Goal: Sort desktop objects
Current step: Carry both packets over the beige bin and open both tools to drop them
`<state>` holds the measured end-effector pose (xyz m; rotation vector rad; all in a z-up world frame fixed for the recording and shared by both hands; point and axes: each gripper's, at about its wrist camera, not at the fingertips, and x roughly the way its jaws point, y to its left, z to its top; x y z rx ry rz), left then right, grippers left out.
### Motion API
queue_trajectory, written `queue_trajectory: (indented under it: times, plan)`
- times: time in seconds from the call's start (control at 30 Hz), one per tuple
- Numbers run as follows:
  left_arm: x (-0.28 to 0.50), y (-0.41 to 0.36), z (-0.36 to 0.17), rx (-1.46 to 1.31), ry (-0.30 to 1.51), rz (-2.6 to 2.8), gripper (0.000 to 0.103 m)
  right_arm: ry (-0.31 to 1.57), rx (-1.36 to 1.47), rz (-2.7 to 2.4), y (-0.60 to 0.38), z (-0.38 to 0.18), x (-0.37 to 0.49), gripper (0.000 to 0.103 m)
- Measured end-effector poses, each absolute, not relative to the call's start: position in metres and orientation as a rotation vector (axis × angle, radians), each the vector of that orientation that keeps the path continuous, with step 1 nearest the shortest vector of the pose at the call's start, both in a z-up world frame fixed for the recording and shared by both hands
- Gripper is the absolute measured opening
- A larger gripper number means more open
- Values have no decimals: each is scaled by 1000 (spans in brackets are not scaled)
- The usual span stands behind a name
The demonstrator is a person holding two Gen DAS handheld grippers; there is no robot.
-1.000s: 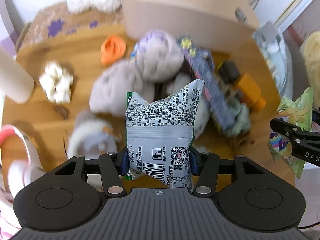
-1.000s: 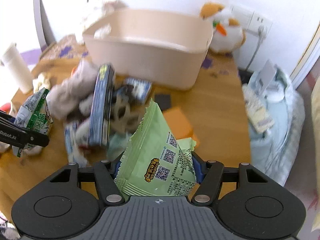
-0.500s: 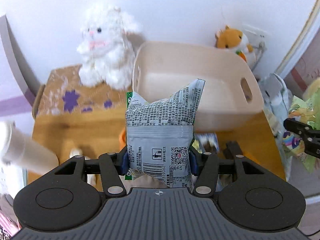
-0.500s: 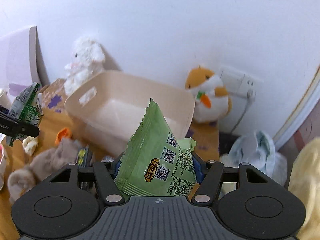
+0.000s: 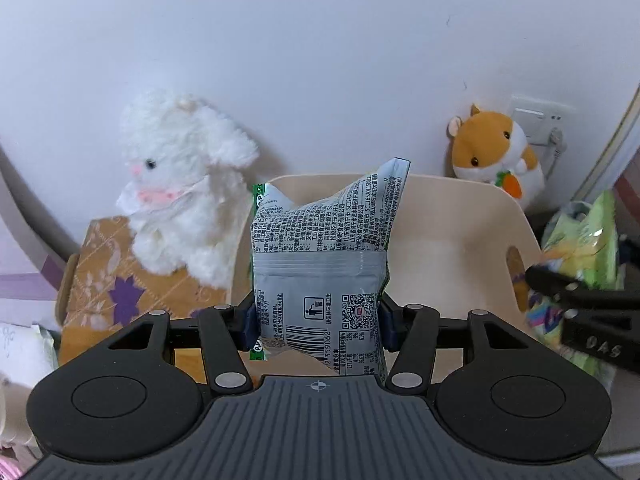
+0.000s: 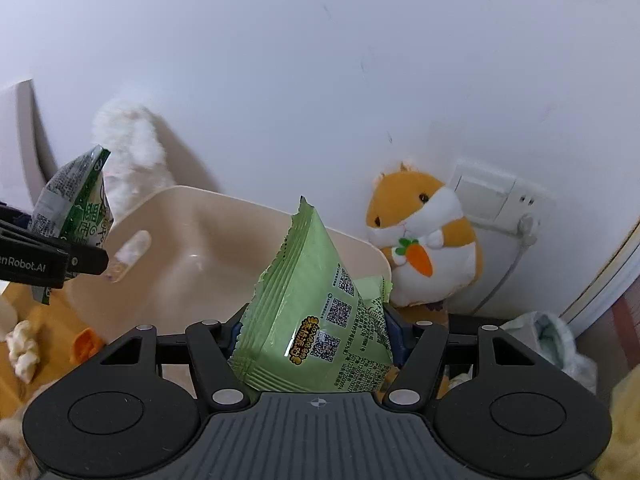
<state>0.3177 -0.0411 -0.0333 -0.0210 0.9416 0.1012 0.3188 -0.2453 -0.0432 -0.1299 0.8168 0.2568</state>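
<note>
Both hand-held grippers [image 5: 318, 326] [image 6: 316, 334] now nearer bin [image 5: 460, 240], snack packets [image 5: 324, 264] [image 6: 316, 316] clamped.

Wrist views facing, sharing beige bin [image 5: 460, 216]

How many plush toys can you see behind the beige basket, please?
2. A white fluffy rabbit sits at the basket's back left corner on a patterned box, and an orange hamster holding a carrot sits at the back right, by the wall socket. Others may be hidden behind the packets.
</note>
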Motion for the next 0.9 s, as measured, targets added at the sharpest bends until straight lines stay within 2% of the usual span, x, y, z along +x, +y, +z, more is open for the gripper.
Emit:
queue_trajectory:
  times: [0.33,0.8,0.83,0.87,0.9]
  plan:
    - [360,-62,-90,33,1043,143,56,924,-23,238,-247,-78,356,60]
    - [358,-49,-99,0,1076,142,59,887,-132,303,-214,-74,368,58]
    - [357,-48,-99,-3,1076,138,60,881,-139,309,-212,-74,368,61]
    - [357,-47,-99,-5,1077,137,63,878,-146,306,-210,-75,368,70]
    - [357,-46,-99,-8,1080,140,64,882,-151,310,-209,-77,368,72]
